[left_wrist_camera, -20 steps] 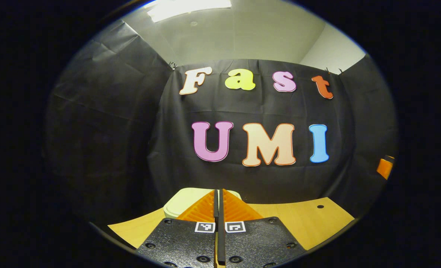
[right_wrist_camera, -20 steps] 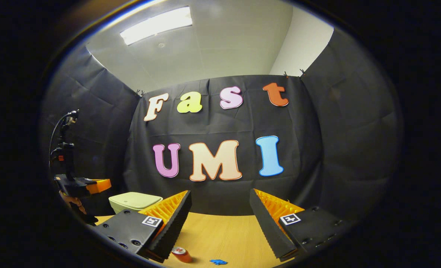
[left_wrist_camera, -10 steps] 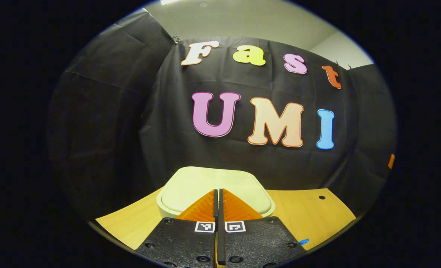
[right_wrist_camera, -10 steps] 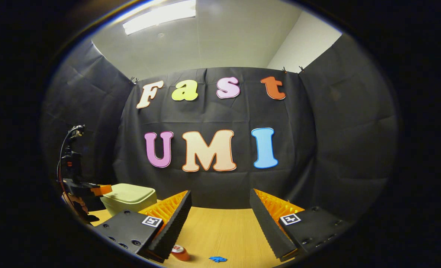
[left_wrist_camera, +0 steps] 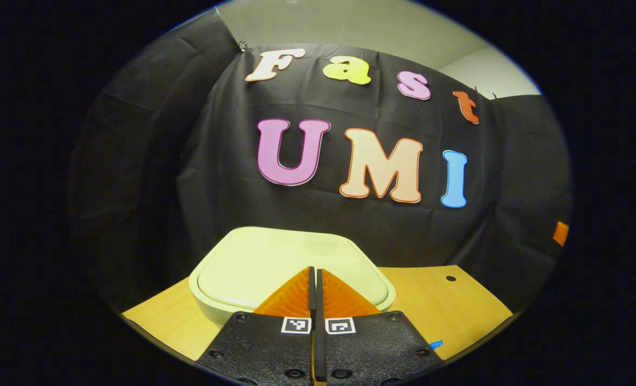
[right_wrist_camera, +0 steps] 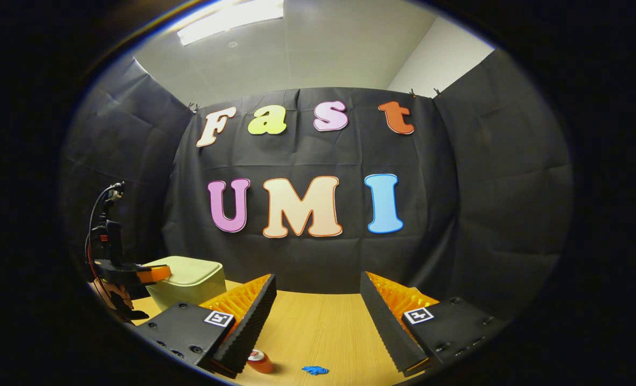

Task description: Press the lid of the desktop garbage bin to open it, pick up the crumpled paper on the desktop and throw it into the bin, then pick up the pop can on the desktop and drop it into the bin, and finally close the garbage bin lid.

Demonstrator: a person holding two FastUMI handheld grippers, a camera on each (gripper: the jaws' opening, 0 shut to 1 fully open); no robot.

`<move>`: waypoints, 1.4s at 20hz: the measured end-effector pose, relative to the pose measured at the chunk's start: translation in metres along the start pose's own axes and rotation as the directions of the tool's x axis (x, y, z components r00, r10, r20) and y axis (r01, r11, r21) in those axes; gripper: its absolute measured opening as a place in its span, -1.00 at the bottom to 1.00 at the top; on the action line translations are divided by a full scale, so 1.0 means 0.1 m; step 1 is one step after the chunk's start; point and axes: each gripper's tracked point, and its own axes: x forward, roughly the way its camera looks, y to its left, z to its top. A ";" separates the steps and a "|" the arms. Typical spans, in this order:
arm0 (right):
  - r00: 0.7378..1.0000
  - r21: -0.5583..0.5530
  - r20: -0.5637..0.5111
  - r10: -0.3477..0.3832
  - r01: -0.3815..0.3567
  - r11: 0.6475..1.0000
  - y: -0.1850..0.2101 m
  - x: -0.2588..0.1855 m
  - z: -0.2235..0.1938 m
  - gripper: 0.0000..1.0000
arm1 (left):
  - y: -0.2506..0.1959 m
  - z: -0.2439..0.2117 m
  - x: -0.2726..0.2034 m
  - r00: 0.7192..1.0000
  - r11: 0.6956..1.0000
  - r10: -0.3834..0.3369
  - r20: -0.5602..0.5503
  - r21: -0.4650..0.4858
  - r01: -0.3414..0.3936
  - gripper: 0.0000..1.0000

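1. Garbage bin (left_wrist_camera: 253,268), pale green with a rounded-square lid, stands on the wooden worktop (left_wrist_camera: 446,305) close to the black cloth wall; its lid lies flat and closed
2. Left gripper (left_wrist_camera: 315,279) has its two fingers pressed together with nothing between them, and their tips sit over the near edge of the lid; whether they touch it cannot be told
3. In the right gripper view the same bin (right_wrist_camera: 194,279) sits at the far left of the worktop (right_wrist_camera: 318,332), with the left gripper (right_wrist_camera: 154,274) and the hand holding it reaching over the lid from the left
4. Right gripper (right_wrist_camera: 318,300) is spread wide apart and holds nothing, raised above the bare middle of the worktop
5. Pop can (right_wrist_camera: 259,362), red, lies on its side on the worktop just beside the right gripper's left finger
6. Crumpled paper (right_wrist_camera: 315,370), small and blue, lies near the can to its right, apart from it
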 end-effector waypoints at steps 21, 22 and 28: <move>0.929 -0.061 -0.342 0.141 -0.172 0.983 -0.02 0.26 -1.94 0.98 | -1.03 1.13 -1.33 0.922 0.988 -0.121 0.367 0.132 0.077 0.72; 0.917 -0.058 -0.370 0.149 -0.183 0.981 0.00 0.27 -2.09 0.98 | -1.04 1.13 -1.36 0.922 0.989 -0.119 0.368 0.129 0.076 0.72; 0.849 -0.107 -0.512 0.134 -0.218 0.970 0.00 0.34 -2.93 0.96 | -0.94 1.11 -1.54 0.929 0.988 -0.086 0.359 0.149 0.034 0.69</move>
